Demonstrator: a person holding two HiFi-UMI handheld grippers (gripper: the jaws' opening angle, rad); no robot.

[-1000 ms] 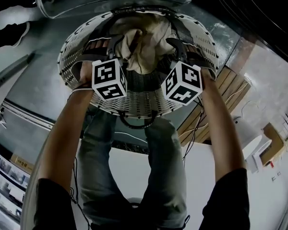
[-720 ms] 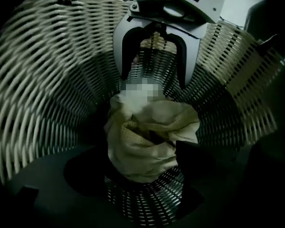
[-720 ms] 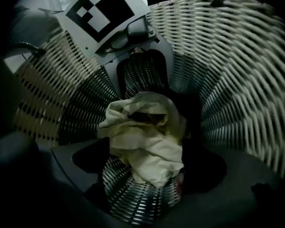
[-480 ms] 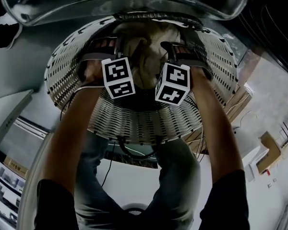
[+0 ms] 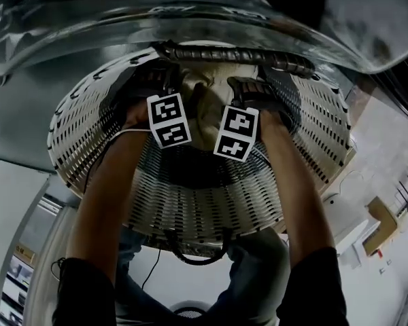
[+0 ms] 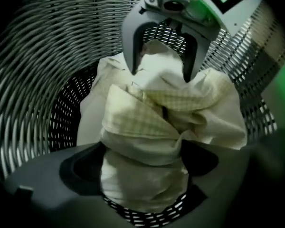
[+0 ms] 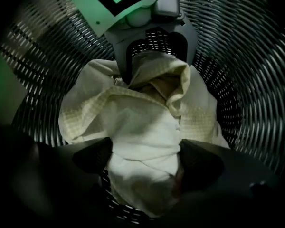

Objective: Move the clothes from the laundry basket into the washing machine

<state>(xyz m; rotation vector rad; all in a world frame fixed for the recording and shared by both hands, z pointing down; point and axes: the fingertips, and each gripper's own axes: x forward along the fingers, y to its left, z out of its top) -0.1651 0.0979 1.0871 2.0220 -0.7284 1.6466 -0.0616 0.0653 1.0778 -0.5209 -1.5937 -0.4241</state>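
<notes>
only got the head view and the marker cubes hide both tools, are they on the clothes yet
observer: Not yet. The left tool has just been opening; its jaws stand wide apart with the checked cloth between them, unclamped.
operator: and the right one
observer: The right tool is open too, astride the same bundle.
operator: how's the cloth sitting
observer: Bunched low in the basket, with slotted floor showing just under it.
</notes>
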